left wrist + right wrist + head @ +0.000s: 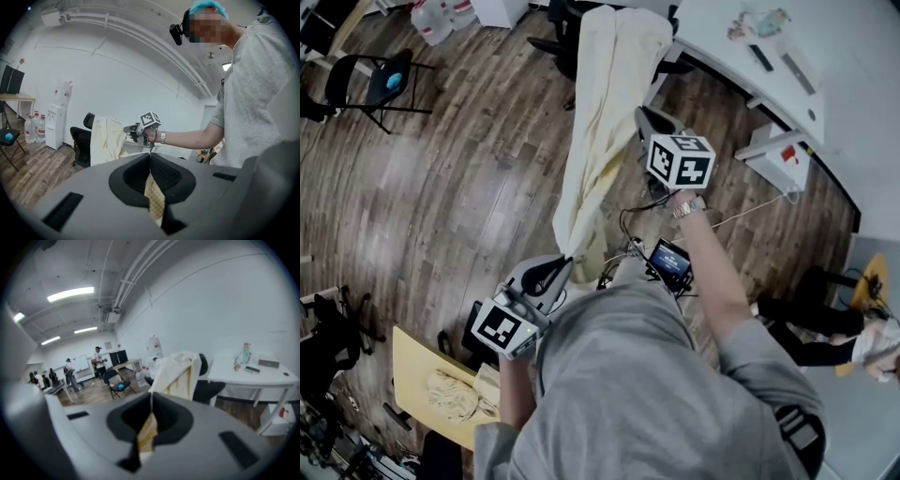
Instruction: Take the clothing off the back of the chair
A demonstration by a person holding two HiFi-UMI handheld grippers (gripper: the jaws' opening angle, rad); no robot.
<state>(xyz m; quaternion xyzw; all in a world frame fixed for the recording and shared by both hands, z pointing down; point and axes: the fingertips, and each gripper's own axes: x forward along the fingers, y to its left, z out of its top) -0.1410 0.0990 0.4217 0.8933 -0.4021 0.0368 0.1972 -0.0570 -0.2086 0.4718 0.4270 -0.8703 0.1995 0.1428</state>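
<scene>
Cloth [605,112], its far end draped on the chair [555,45] back, is pinched at its edges by the left gripper [558,269] and right gripper [645,120], so a snag there could tug it from either thin grip.

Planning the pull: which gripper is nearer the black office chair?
Right. The right gripper clamps the cream garment close to the black office chair; the left gripper holds its far end.

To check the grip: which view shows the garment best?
Head view: the garment runs whole from chair to left gripper. Both gripper views show only its draped top and a pinched strip.
</scene>
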